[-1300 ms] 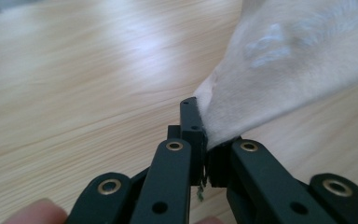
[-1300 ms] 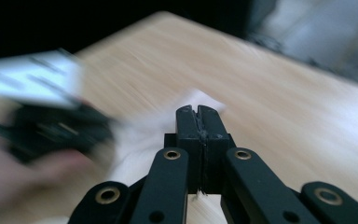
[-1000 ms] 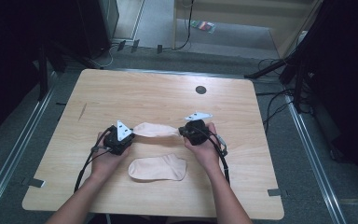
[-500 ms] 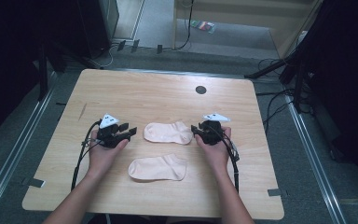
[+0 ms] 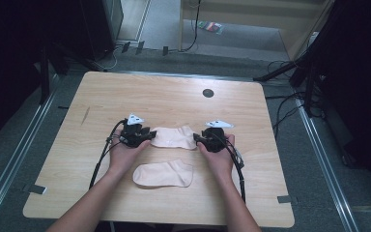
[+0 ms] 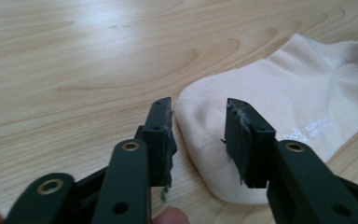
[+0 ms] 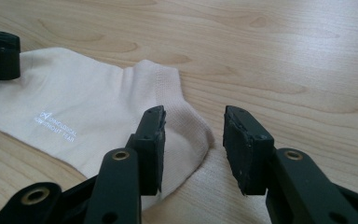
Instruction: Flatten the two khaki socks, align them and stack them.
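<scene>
From the high view, the far sock (image 5: 174, 137) lies flat on the tabletop (image 5: 174, 96) with its long axis running left to right, and it sits directly between the two tools: the left tool (image 5: 148, 136) at its toe end, the right tool (image 5: 197, 140) at its cuff end, each touching or just beside the cloth. A second sock (image 5: 164, 174) lies nearer the person, parallel to the first and apart from both tools. In the left gripper view, the left tool (image 6: 198, 135) has its jaws spread, with the rounded toe of the far sock (image 6: 279, 112) lying between and just under them; nothing is pinched. In the right gripper view, the right tool (image 7: 193, 140) is likewise spread, its left jaw over the ribbed cuff of the far sock (image 7: 98, 107) and its right jaw over bare wood, so the cuff edge sits in the gap. Judging by this, each hand is equally near its own end, and any pinch would take the sock along its length from both ends at once.
</scene>
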Tool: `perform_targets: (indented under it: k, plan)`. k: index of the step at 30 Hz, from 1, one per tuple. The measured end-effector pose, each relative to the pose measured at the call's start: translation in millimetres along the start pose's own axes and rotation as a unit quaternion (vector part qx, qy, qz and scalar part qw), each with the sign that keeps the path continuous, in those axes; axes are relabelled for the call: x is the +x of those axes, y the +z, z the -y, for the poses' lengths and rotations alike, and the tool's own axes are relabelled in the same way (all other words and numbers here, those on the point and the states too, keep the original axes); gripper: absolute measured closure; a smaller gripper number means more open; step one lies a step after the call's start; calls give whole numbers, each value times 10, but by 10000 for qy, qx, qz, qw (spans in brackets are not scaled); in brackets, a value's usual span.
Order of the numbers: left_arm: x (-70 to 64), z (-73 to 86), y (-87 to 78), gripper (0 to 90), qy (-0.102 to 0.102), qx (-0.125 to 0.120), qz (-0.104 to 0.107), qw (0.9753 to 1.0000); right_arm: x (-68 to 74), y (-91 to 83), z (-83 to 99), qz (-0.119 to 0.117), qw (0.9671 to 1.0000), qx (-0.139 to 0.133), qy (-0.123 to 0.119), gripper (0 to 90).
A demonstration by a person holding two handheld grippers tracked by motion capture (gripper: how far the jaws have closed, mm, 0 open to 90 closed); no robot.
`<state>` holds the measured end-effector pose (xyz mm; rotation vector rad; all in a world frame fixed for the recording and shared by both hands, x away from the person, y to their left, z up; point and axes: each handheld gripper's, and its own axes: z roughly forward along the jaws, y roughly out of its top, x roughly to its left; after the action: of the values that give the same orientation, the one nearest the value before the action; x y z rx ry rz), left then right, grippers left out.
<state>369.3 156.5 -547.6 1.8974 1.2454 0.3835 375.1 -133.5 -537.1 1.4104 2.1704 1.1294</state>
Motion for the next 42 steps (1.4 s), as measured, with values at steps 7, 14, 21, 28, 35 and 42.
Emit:
perform_targets:
  k: [7,14,21,28,35,42]
  plan:
    - [-6,-11,5,789,-6,118,-84,9999,4,23,52,-19,10000,13,-67,717]
    - [8,-10,-14,883,24,177,6,9998,20,43,86,3,9998,65,-202,852]
    - [34,12,-52,892,28,109,-9,9999,22,27,91,122,9997,56,-221,895]
    - [81,19,-118,900,37,37,-71,10000,-40,-14,106,229,9997,-25,-116,900]
    - [41,6,-241,900,72,-139,30,9999,-7,-93,67,173,9997,-145,-113,900]
    - [-10,-19,-421,900,32,-335,165,9993,59,-256,-21,12,9995,-291,-128,900]
